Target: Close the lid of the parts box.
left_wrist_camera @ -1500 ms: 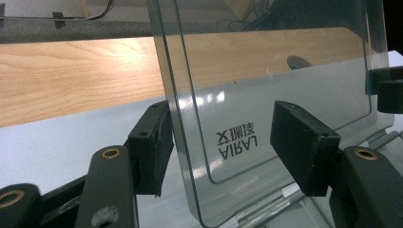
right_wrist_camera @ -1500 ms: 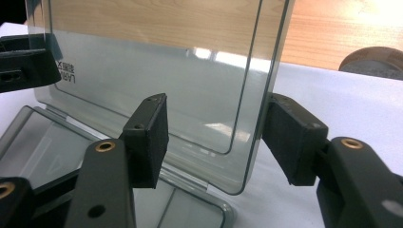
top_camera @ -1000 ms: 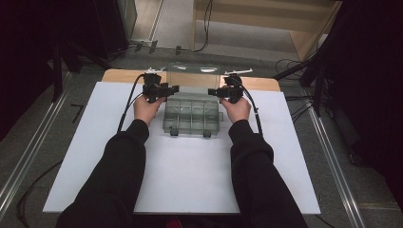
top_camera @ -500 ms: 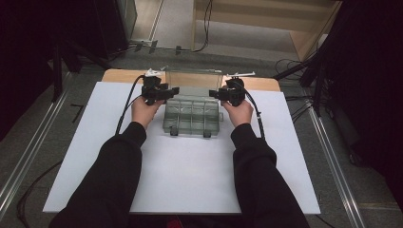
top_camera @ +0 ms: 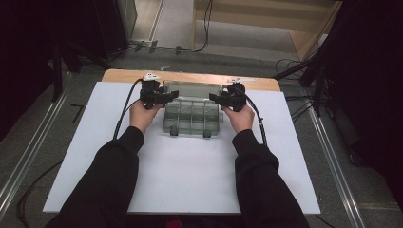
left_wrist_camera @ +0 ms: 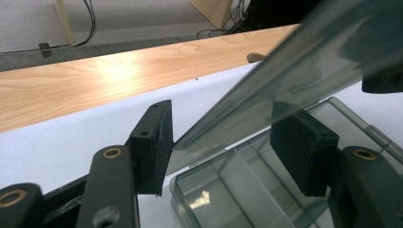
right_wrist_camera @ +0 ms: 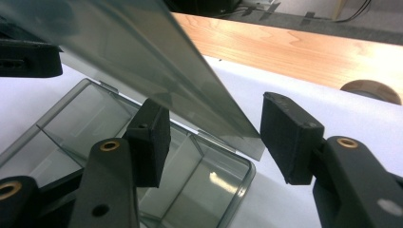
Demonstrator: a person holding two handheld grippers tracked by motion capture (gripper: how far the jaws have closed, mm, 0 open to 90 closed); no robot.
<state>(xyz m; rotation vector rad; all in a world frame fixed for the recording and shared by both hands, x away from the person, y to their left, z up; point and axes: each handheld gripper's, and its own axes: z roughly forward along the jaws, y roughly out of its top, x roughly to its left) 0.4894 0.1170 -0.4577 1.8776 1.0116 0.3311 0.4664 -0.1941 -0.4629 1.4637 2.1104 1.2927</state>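
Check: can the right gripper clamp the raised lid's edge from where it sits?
Probably yes: the lid edge already lies between the right gripper's open jaws, pads clear of it, with nothing else between them.

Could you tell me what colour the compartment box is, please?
The compartment box is clear smoky-grey plastic, best seen in the right gripper view.

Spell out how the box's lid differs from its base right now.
The lid is a flat pane tilted up, its end corners between each gripper's open jaws; the base lies flat on the white sheet. The base is split into compartments; the lid is undivided. Both are clear, grey-tinted plastic.
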